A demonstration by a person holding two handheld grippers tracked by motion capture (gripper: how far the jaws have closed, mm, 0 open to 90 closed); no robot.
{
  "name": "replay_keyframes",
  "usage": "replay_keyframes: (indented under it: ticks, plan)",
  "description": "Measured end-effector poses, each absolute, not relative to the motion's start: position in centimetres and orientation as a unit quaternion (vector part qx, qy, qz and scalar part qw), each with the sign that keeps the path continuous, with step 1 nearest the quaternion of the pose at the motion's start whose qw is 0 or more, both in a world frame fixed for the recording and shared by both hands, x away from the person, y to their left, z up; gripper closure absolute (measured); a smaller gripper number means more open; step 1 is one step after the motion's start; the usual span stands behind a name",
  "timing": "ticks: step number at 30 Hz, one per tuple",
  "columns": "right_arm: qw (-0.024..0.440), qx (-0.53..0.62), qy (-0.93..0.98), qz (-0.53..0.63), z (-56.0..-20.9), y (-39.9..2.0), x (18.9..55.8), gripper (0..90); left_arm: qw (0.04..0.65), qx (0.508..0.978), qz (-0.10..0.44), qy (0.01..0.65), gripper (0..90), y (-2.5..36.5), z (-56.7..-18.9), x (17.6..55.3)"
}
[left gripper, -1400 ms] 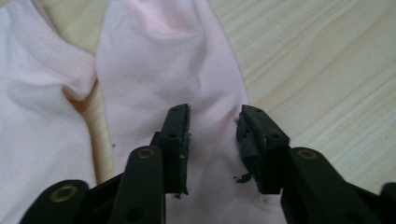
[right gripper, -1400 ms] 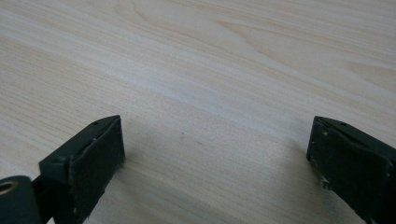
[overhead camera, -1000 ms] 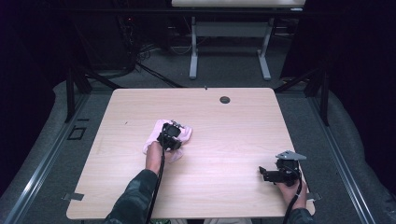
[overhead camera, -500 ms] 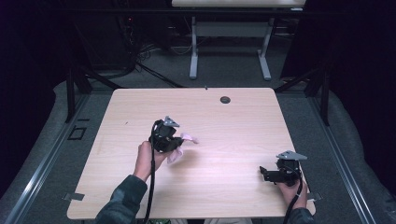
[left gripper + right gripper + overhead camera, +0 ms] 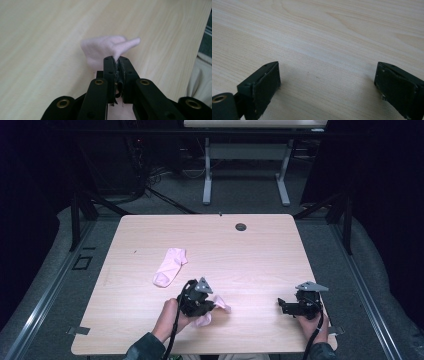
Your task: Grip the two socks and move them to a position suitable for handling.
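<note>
While clamped in the left gripper point(image 5: 212, 306), a pink sock point(image 5: 220, 304) trails.

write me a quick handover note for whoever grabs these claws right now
Left claw: shut on a pink sock, held near the front edge of the table, just right of the left hand.
Right claw: open, nothing between its jaws, low over bare wood at the front right.
Second sock: lies flat and alone, left of the table's middle, beyond the left claw.
Done: the two socks are apart, one is gripped.
Left, as I read it: probably lay the held sock flat with the right claw's help, then pair it with the other; the aim is a guess.
</note>
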State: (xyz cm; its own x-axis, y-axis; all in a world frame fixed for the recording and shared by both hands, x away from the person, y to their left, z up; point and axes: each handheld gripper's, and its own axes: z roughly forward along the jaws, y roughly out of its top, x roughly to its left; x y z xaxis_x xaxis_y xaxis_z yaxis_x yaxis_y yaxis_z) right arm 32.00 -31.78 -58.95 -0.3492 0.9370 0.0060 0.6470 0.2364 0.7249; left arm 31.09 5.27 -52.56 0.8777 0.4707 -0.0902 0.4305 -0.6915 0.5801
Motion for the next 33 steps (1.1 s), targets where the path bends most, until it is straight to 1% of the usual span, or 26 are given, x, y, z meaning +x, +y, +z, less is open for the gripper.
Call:
replay_keyframes:
  ticks: [1,4,6,7,11,14,17,19,21,24,31,33]
  plan:
    - [0.223,0.525,0.754,0.326,-59.0,-31.8,32.0,6.0,0.295,0.926,0.03,0.236,85.1,5.0,-53.1,30.9]
    - [0.223,0.525,0.754,0.326,-59.0,-31.8,32.0,6.1,0.292,0.927,0.017,0.236,83.1,4.8,-54.2,30.7]
    - [0.223,0.525,0.754,0.326,-58.9,-31.8,32.0,6.1,0.296,0.925,0.01,0.238,75.9,4.9,-54.3,30.8]
    - [0.223,0.525,0.754,0.326,-58.9,-31.8,32.0,6.1,0.308,0.92,0.0,0.241,72.5,5.2,-54.3,30.8]
    - [0.223,0.526,0.753,0.326,-59.0,-31.8,32.0,6.2,0.313,0.916,0.009,0.251,52.0,5.8,-53.5,30.9]
    - [0.223,0.526,0.754,0.325,-58.9,-31.8,32.0,6.3,0.322,0.91,0.023,0.261,31.4,6.5,-52.6,31.1]
    - [0.223,0.526,0.753,0.325,-58.9,-31.8,32.0,6.4,0.333,0.9,0.039,0.277,20.0,7.6,-51.6,31.8]
    - [0.223,0.526,0.753,0.325,-58.9,-31.8,32.0,6.4,0.334,0.895,0.048,0.291,15.5,8.4,-51.2,32.6]
    - [0.223,0.526,0.753,0.325,-58.9,-31.8,32.0,6.4,0.335,0.89,0.055,0.305,14.1,9.3,-50.8,33.6]
    - [0.223,0.526,0.753,0.325,-58.9,-31.8,32.0,6.4,0.33,0.882,0.068,0.328,8.3,10.4,-50.4,35.1]
    - [0.223,0.526,0.753,0.325,-58.9,-31.8,32.0,6.4,0.321,0.867,0.081,0.371,0.6,12.5,-49.8,38.2]
    - [0.223,0.526,0.753,0.325,-58.9,-31.8,32.0,6.5,0.321,0.863,0.084,0.381,0.2,13.1,-49.9,38.8]
